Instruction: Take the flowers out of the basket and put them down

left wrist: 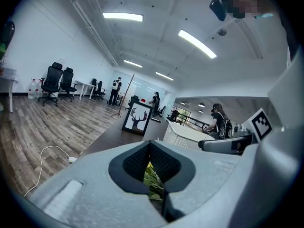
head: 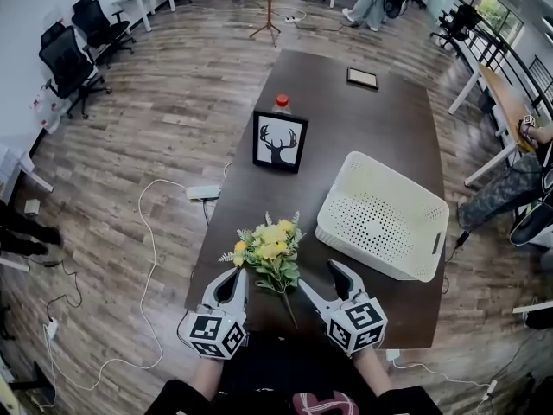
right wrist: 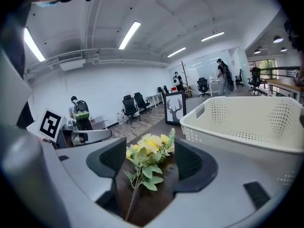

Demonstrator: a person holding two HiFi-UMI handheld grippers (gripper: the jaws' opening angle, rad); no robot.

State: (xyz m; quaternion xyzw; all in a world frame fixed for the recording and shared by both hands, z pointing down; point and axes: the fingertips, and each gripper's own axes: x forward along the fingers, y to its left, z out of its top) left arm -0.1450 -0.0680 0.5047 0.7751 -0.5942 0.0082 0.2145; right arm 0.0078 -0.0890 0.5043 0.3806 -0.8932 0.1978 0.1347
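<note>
A small bunch of yellow flowers (head: 270, 251) with green leaves lies on the dark table (head: 363, 128), its stem pointing toward me. My left gripper (head: 239, 273) sits just left of the stem, its jaws shut at the tips. In the left gripper view (left wrist: 151, 147) only a slit shows below the tips, with green leaves (left wrist: 153, 179) behind it. My right gripper (head: 316, 273) is just right of the stem, open. In the right gripper view (right wrist: 149, 158) the flowers (right wrist: 147, 151) lie on the table between and beyond the pads, touching neither. The white perforated basket (head: 406, 199) stands empty at the right.
A framed deer picture (head: 279, 141) stands mid-table with a red-capped bottle (head: 282, 102) behind it, and a dark tablet (head: 362, 78) lies farther back. A power strip (head: 204, 192) and cables are by the table's left edge. Office chairs (head: 69, 59) stand at the left; a seated person (head: 510, 188) is at the right.
</note>
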